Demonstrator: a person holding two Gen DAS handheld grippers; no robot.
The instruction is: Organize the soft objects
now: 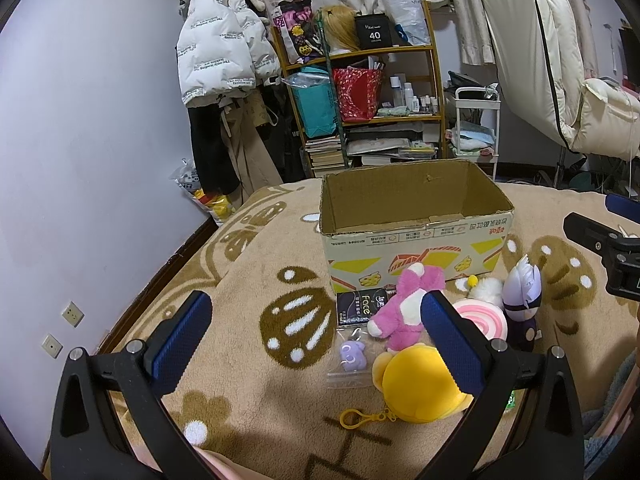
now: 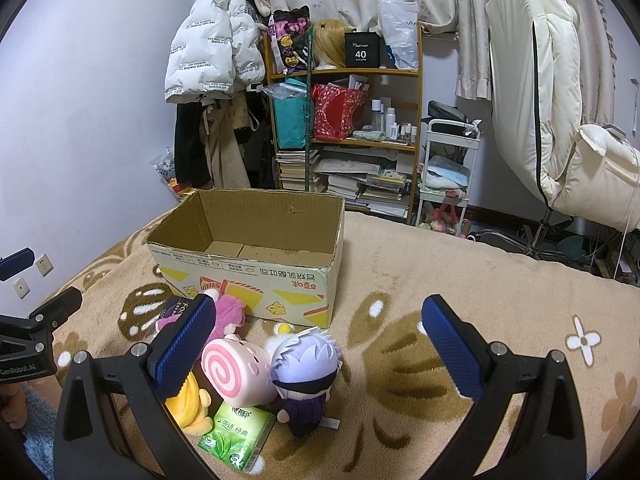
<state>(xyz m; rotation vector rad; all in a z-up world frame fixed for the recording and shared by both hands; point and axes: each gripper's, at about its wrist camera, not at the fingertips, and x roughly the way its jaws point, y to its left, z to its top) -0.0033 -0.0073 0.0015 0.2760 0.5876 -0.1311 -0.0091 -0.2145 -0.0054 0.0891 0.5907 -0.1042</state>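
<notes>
Toys lie heaped on the fleecy blanket [image 2: 440,248] against the near wall of the empty box [image 2: 256,240]. Both the left gripper [image 1: 316,332] and the right gripper [image 2: 320,344] hover wide and hold nothing. The round swirl plush [image 2: 232,372] probably squashes easily, so pinch its middle and lift clear over the stiff cardboard rim.

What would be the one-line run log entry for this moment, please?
stage: before first pick | left hand-held gripper: open, holding nothing | right hand-held gripper: open, holding nothing | cardboard box: nothing visible inside | plush toys: on blanket before box
</notes>
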